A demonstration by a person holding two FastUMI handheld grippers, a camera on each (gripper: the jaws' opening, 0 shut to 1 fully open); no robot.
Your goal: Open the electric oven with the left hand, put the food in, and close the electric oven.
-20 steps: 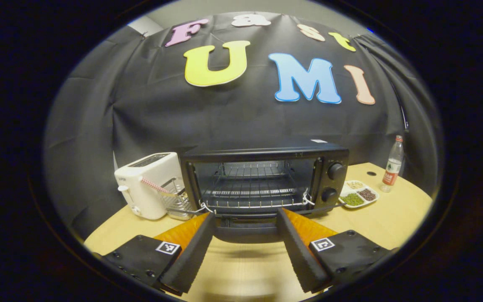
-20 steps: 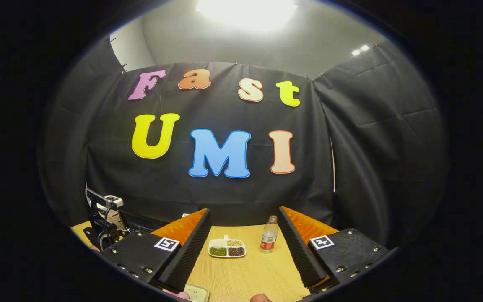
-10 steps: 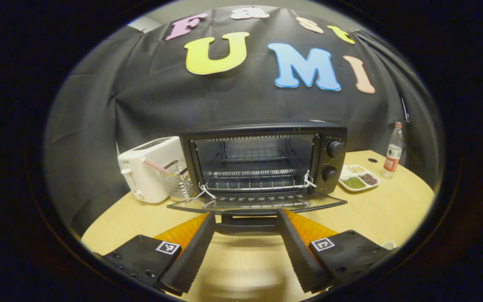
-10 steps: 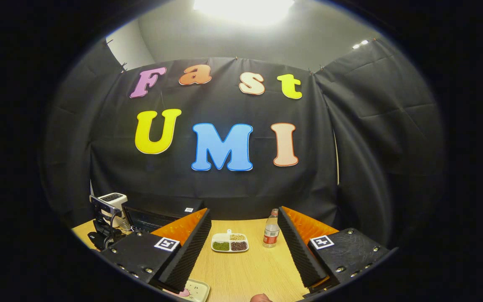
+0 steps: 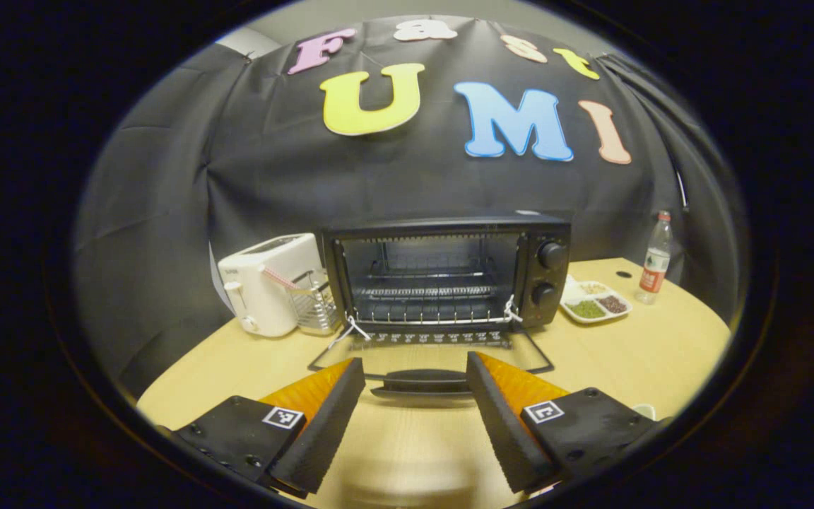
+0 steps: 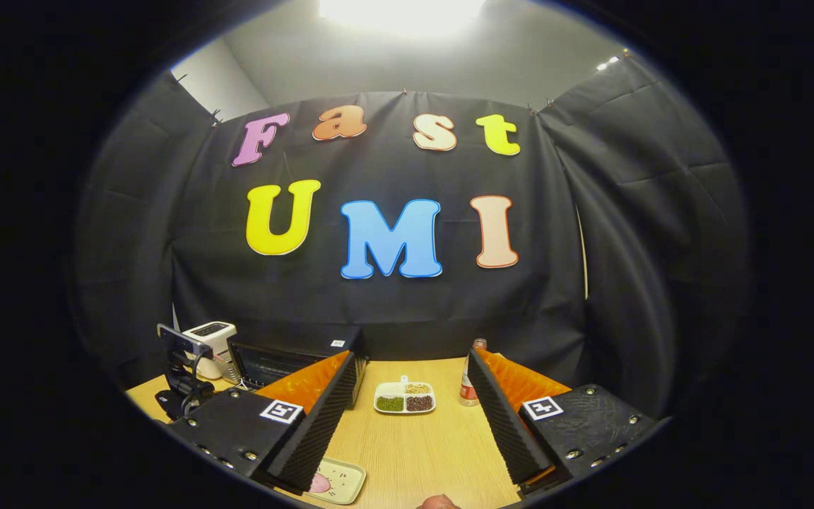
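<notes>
Two pairs of tongs gape empty — the left tongs just short of the electric oven's dropped door mid-counter, the right tongs over the food plate at the near edge — so a careless reach could knock that protruding door.

Booth wall: black cloth, creased, hung behind and beside the table. Table: light wood, rounded edge. Ceiling: pale grey, above the cloth. Ceiling light: bright, overhead.
</notes>
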